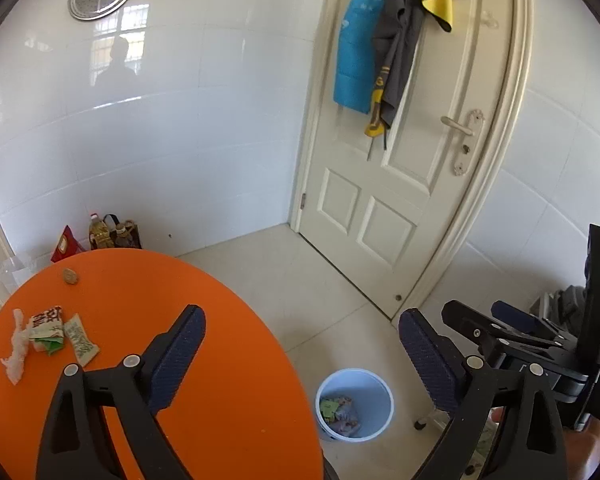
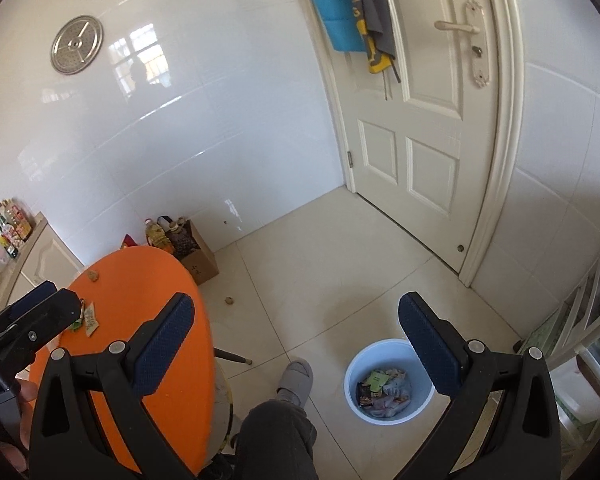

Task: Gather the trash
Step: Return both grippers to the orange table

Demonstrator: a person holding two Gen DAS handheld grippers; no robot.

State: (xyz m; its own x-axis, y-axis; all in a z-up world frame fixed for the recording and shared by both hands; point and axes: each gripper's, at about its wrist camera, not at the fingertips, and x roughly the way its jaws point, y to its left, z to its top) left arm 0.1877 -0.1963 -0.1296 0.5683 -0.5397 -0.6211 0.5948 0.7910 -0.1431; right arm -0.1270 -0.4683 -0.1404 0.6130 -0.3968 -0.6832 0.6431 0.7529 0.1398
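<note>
White tiles backed my orange table (image 1: 220, 340): three crumpled wrappers (image 1: 46, 330), one white tissue (image 1: 16, 346); left gripper (image 1: 300, 344) and right gripper (image 2: 296, 334) gaped wide, empty.

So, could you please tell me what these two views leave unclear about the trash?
- Wrappers on the orange table: print too small to read in the left wrist view; in the right wrist view the left claw hides most.
- Bin contents: a jumble, depth unclear.
- Small lump on the floor: too small to identify.

Bright daylight, tile glare, fisheye warp
</note>
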